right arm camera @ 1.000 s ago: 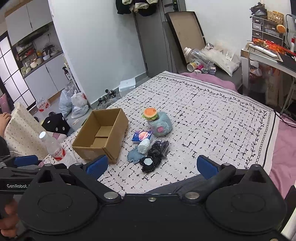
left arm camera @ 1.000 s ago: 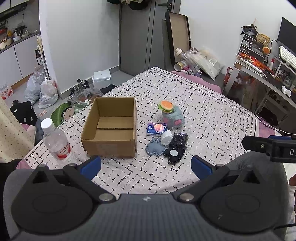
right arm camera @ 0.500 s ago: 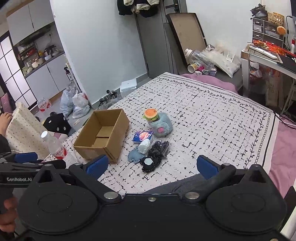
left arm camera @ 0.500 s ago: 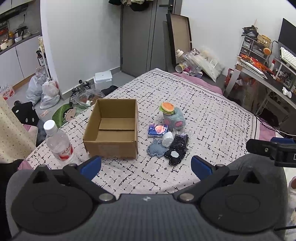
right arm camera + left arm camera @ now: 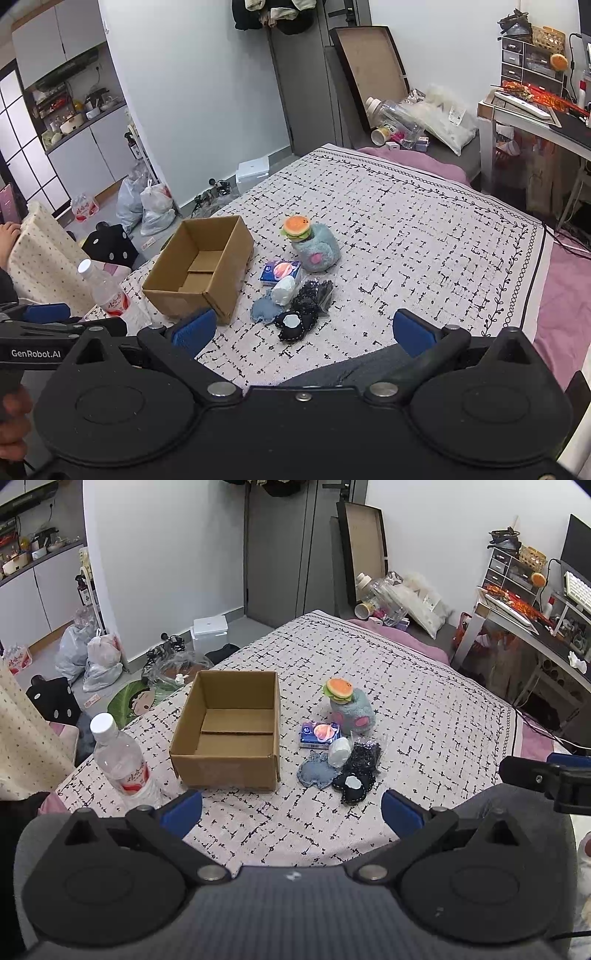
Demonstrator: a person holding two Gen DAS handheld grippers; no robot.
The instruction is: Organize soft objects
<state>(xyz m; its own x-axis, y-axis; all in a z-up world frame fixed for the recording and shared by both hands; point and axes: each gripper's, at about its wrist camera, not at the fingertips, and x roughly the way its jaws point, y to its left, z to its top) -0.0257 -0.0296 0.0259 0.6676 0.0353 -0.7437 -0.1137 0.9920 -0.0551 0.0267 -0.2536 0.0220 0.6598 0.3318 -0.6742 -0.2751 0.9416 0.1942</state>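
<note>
Both my grippers, left (image 5: pixel 291 808) and right (image 5: pixel 303 328), hang spread wide and empty over the bed's (image 5: pixel 424 709) near edge. Past them the soft toys (image 5: pixel 338 749) cluster mid-bed, touching one another, just right of the open box (image 5: pixel 229 734). A bottle (image 5: pixel 120 760) stands at the near-left corner.

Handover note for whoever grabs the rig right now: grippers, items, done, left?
Left gripper: open, empty, hovering short of the bed.
Right gripper: open, empty, likewise.
Cardboard box: on the bedspread, open, nothing inside.
Beside it, on its right in both views, in one pile: burger plush atop the blue plush, tissue pack, white roll, denim pad, black pouches.
Water bottle stands left of the box.
Done: nothing boxed. Left: all of it, presumably into the box.
</note>
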